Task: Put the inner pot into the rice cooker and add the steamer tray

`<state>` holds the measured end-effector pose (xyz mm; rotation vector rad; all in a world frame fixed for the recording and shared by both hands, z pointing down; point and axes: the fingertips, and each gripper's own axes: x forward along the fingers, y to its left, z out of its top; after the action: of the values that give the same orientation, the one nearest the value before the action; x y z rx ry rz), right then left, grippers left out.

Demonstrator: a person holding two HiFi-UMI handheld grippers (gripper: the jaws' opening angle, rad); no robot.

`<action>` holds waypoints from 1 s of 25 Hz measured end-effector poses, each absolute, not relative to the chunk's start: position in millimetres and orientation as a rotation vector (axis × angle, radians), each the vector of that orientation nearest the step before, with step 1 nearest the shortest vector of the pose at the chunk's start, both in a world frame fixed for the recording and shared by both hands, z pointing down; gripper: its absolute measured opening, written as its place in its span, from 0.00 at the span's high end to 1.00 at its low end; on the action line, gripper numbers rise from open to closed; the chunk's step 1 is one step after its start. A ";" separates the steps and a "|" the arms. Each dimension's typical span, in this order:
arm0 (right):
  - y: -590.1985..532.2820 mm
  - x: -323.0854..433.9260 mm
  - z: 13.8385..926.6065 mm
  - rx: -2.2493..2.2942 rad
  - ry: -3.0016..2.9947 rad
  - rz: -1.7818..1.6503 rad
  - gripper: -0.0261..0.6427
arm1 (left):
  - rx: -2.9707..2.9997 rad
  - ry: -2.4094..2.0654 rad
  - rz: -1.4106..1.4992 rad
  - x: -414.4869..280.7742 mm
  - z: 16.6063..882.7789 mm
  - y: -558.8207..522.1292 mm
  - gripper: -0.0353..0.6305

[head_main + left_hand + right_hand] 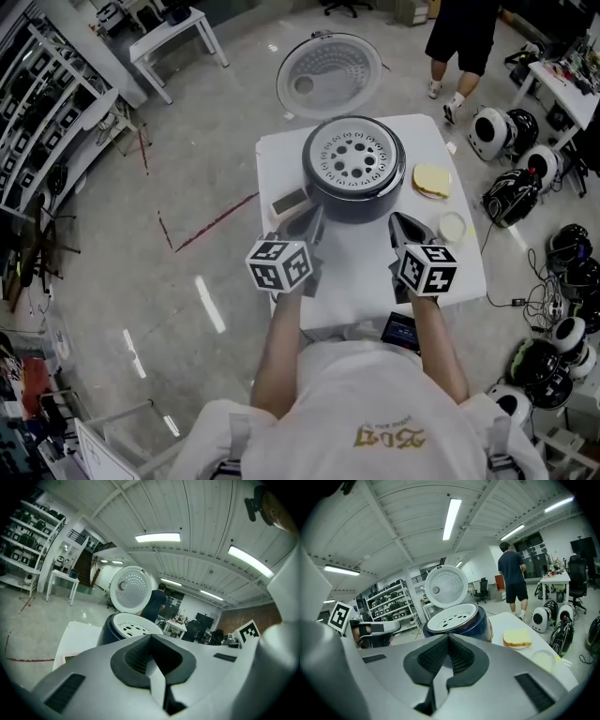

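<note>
A dark blue rice cooker (354, 187) stands at the far side of the white table (356, 258), its round lid (329, 73) swung open behind it. A white steamer tray (353, 156) with round holes sits in its top; the same steamer tray (452, 615) shows in the right gripper view. The inner pot is hidden beneath it. My left gripper (307, 225) is shut and empty, near the cooker's front left. My right gripper (405, 228) is shut and empty, at the cooker's front right. Both hover apart from the cooker (123, 629).
A yellow sponge on a dish (432, 180) and a small round lid (453, 226) lie right of the cooker. A flat card (290, 201) lies at its left. A person (461, 42) stands beyond the table. Other cookers (511, 192) crowd the floor at right; shelves (42, 150) stand at left.
</note>
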<state>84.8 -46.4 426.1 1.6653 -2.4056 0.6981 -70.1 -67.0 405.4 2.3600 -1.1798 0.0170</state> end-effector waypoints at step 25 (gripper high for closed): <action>-43.0 90.2 428.6 1.654 -2.391 0.694 0.94 | 2.337 -1.161 -0.015 -67.8 408.3 -69.3 0.92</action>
<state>90.2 -43.0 428.6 1.6545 -2.3907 0.6941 -67.8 -69.3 408.3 2.3368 -1.1606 -0.0152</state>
